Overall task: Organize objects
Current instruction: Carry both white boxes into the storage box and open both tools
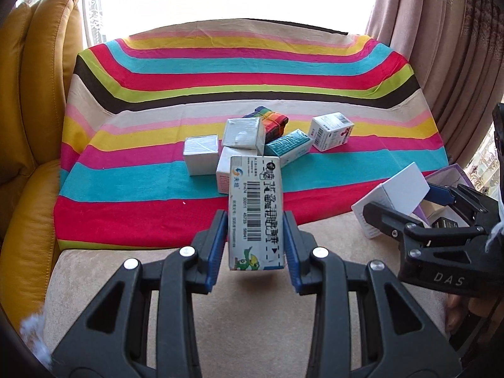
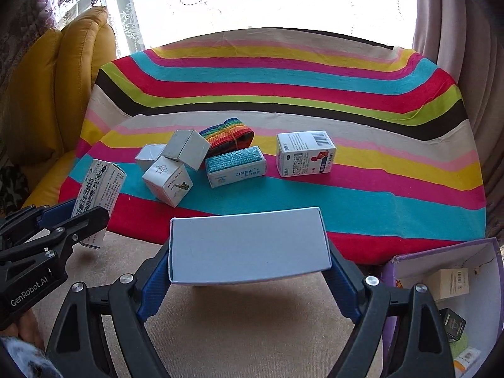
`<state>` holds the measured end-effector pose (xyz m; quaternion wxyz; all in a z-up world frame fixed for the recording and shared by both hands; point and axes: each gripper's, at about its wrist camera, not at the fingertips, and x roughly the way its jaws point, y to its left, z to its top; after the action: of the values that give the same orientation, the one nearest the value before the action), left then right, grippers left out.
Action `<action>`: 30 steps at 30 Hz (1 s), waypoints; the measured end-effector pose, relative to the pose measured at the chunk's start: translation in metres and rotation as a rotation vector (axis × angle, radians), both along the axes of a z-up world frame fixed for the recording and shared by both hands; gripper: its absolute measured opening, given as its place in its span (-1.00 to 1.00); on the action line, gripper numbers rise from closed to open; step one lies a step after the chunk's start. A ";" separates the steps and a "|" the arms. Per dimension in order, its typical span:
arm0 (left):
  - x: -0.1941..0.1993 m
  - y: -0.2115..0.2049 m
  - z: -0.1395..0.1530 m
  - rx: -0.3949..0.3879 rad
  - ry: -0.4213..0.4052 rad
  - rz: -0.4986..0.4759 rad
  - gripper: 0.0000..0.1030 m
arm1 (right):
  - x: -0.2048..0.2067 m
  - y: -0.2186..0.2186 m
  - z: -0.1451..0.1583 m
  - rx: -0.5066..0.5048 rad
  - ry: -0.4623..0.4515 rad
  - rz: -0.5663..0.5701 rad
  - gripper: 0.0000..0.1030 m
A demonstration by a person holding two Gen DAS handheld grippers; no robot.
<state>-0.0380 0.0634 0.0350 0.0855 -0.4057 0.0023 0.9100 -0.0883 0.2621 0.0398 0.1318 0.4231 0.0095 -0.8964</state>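
Left gripper (image 1: 255, 239) is clamped on a barcode box (image 1: 255, 211), blue pads on its two long sides, box held off the surface above the beige cushion (image 1: 126, 267). Right gripper (image 2: 249, 271) has its jaws spread wide and pressed on both ends of a plain white box (image 2: 249, 245), also held in the air over the cushion edge. In the left view the right gripper sits low right with the white box; in the right view the left gripper sits at the left edge with the barcode box.

Beyond both: striped cloth (image 2: 378, 208) with the rest of the pile. White music box (image 2: 167, 182) is tilted, touching a silver box (image 2: 186, 148) and a smaller silver box (image 2: 148, 154) behind. Teal box (image 2: 236, 167) lies just right of them, rainbow strap roll (image 2: 226, 135) behind it. Medicine box (image 2: 304, 152) stands apart, further right.

Purple bin (image 2: 441, 252) at lower right of the right view, on the cushion, open, with a few small boxes inside. Yellow leather seat (image 1: 31, 94) at left.
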 end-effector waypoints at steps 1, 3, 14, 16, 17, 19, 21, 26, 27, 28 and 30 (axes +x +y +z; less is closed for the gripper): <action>0.002 0.006 0.000 -0.002 -0.002 -0.013 -0.24 | 0.004 0.005 0.001 -0.007 0.001 -0.011 0.69; 0.005 0.016 0.002 -0.006 -0.004 -0.036 -0.24 | 0.011 0.014 0.003 -0.019 0.001 -0.030 0.69; 0.018 0.081 0.004 0.020 -0.031 -0.208 -0.28 | 0.058 0.080 0.010 -0.014 0.023 -0.162 0.69; 0.021 0.094 0.004 0.030 -0.034 -0.243 -0.28 | 0.065 0.096 0.010 -0.020 0.023 -0.201 0.70; 0.023 0.101 0.005 0.034 -0.035 -0.260 -0.28 | 0.068 0.103 0.011 -0.021 0.024 -0.219 0.69; 0.024 0.112 0.006 0.052 -0.042 -0.294 -0.28 | 0.073 0.118 0.012 -0.016 0.027 -0.253 0.70; 0.027 0.124 0.007 0.072 -0.050 -0.329 -0.28 | 0.078 0.131 0.012 -0.003 0.028 -0.288 0.69; 0.033 0.157 0.009 0.116 -0.065 -0.423 -0.28 | 0.091 0.168 0.016 0.046 0.030 -0.403 0.70; 0.034 0.163 0.010 0.122 -0.067 -0.436 -0.28 | 0.094 0.175 0.017 0.063 0.032 -0.427 0.70; 0.035 0.169 0.011 0.130 -0.070 -0.449 -0.28 | 0.096 0.182 0.018 0.081 0.035 -0.448 0.70; 0.036 0.181 0.013 0.145 -0.070 -0.477 -0.28 | 0.101 0.195 0.020 0.107 0.038 -0.484 0.70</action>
<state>-0.0018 0.2449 0.0476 0.3269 -0.4179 0.0299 0.8471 0.0128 0.4572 0.0601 -0.1098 0.4023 -0.0422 -0.9079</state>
